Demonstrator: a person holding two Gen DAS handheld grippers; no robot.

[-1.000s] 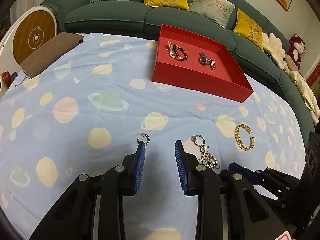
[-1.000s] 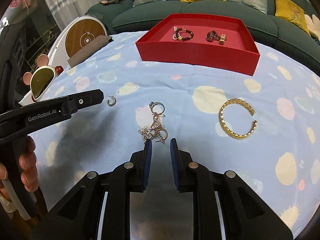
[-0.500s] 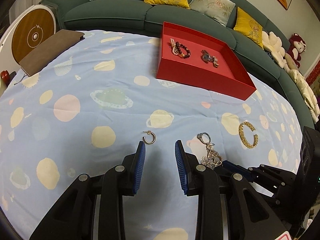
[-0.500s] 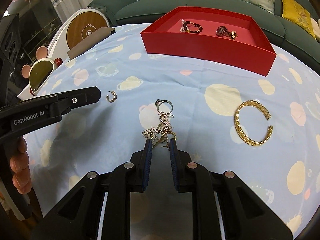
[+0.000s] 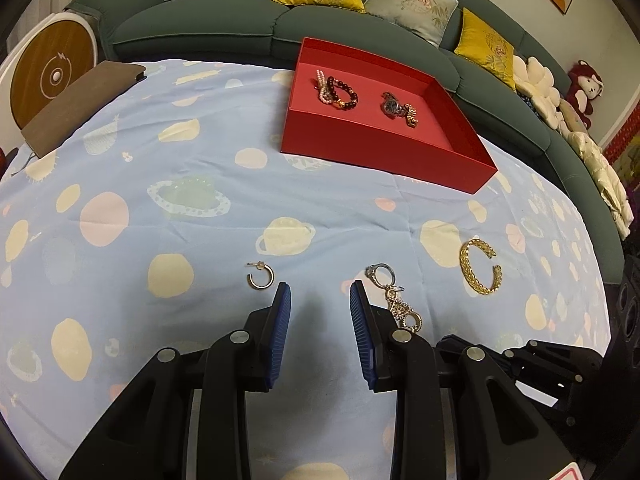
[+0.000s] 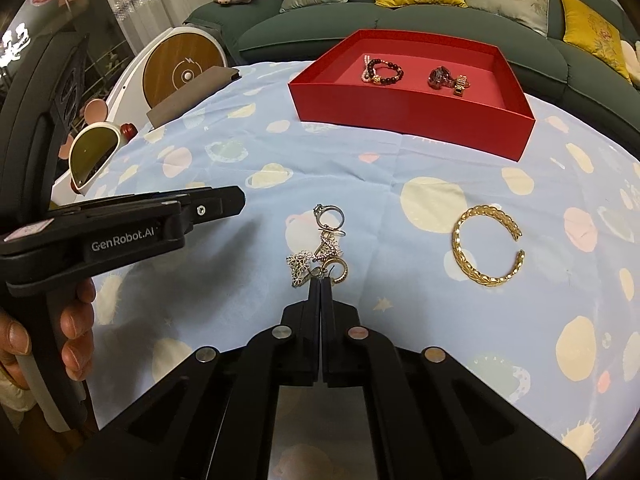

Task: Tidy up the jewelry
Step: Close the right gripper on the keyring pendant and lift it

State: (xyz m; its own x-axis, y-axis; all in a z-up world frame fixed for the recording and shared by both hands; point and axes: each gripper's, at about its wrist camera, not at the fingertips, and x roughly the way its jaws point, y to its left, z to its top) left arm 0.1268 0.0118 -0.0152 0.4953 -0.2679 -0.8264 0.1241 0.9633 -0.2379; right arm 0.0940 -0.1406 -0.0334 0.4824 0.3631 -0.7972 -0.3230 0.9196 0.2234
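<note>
**Two grippers low over the planet-print cloth, loose jewelry between them**

Two black grippers sit near the blue planet-print tablecloth. Far left: small gold hoop earring, lying alone, just ahead and left of the left gripper. Its blue-padded jaws stand apart, nothing between them.

Centre: tangled heap of silver rings and rhinestone charms with a second gold hoop. Right gripper has its tips pressed together at the heap's near edge, touching it; whether a piece is pinched between them cannot be told.

Right: open gold braided cuff bracelet, flat on the cloth, well apart from the heap.

Far side: shallow red cardboard tray, holding a dark beaded bracelet with pearl strand at left and a wristwatch at right.
</note>
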